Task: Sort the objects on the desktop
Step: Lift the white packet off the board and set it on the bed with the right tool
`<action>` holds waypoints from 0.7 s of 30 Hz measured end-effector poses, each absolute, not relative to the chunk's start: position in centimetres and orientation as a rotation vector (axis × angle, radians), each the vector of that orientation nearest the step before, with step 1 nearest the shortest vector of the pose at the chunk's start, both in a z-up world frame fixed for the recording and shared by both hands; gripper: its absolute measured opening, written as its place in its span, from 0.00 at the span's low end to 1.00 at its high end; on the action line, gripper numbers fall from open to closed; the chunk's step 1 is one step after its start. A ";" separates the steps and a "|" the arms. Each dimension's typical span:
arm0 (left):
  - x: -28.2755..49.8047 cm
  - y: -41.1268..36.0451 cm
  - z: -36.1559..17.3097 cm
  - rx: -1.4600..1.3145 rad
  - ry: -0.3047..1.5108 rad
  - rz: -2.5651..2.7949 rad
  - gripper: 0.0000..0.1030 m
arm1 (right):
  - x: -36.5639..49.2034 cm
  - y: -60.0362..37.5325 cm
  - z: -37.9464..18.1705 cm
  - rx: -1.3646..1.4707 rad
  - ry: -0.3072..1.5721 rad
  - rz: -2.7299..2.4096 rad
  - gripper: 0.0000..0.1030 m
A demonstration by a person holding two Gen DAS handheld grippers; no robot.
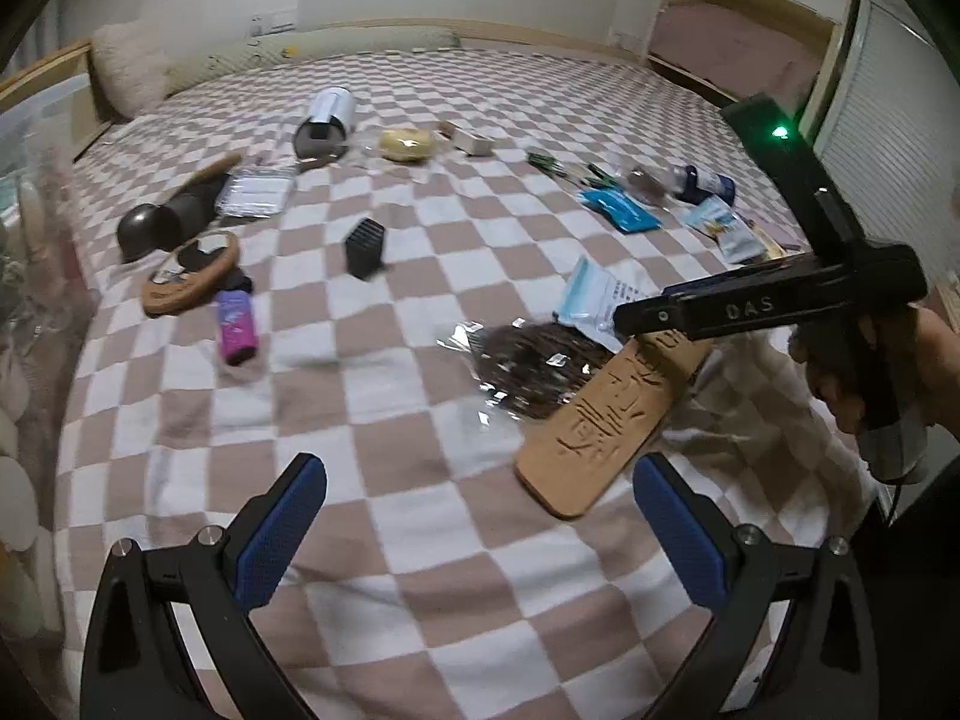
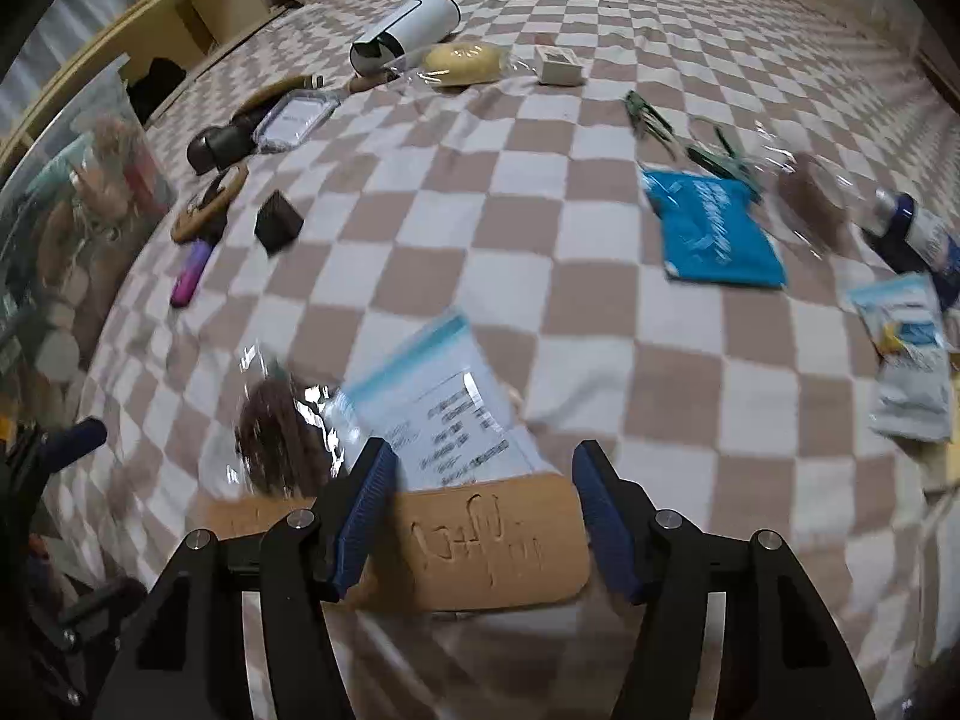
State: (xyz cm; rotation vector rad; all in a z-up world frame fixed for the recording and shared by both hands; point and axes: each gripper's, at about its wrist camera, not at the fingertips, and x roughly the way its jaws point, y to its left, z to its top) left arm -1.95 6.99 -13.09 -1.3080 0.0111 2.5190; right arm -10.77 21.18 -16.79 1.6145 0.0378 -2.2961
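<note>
Clearly the right gripper (image 2: 483, 516) is working at the engraved wooden plaque (image 2: 492, 546), which lies near the front edge of the checkered blanket (image 2: 540, 228). Its blue pads stand apart on either side of the plaque's end, not yet pressing it, so the fingers are open. A pale blue sachet (image 2: 444, 402) and a clear bag of dark dried bits (image 2: 279, 444) overlap the plaque's far side, probably why the approach comes from the free near end. The left gripper (image 1: 480, 516) hovers spread wide and empty above bare blanket beside the plaque. Elsewhere things lie loosely grouped: a purple tube (image 1: 235, 327), a black ribbed block (image 1: 365, 246), a blue packet (image 2: 714, 234); whether sorted or awaiting sorting, I cannot tell.
</note>
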 end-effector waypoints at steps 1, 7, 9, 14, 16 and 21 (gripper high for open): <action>-1.9 7.1 -13.2 -1.313 0.007 2.512 1.00 | -10.5 21.0 -16.7 1.615 0.058 -2.298 0.61; -1.5 8.0 -14.1 -1.344 0.060 2.480 1.00 | -8.5 20.0 -15.9 1.583 0.315 -2.299 0.61; -1.4 8.3 -14.5 -1.356 0.085 2.467 1.00 | -8.1 20.7 -15.1 1.567 0.310 -2.316 0.61; -1.1 9.1 -15.3 -1.380 0.143 2.439 1.00 | -9.2 25.1 -13.6 1.613 0.130 -2.444 0.61; -1.2 9.1 -15.3 -1.382 0.136 2.442 1.00 | -9.5 26.8 -13.8 1.656 0.112 -2.492 0.61; -1.6 8.7 -15.4 -1.389 0.133 2.460 1.00 | -9.6 28.6 -16.1 1.785 0.164 -2.483 0.62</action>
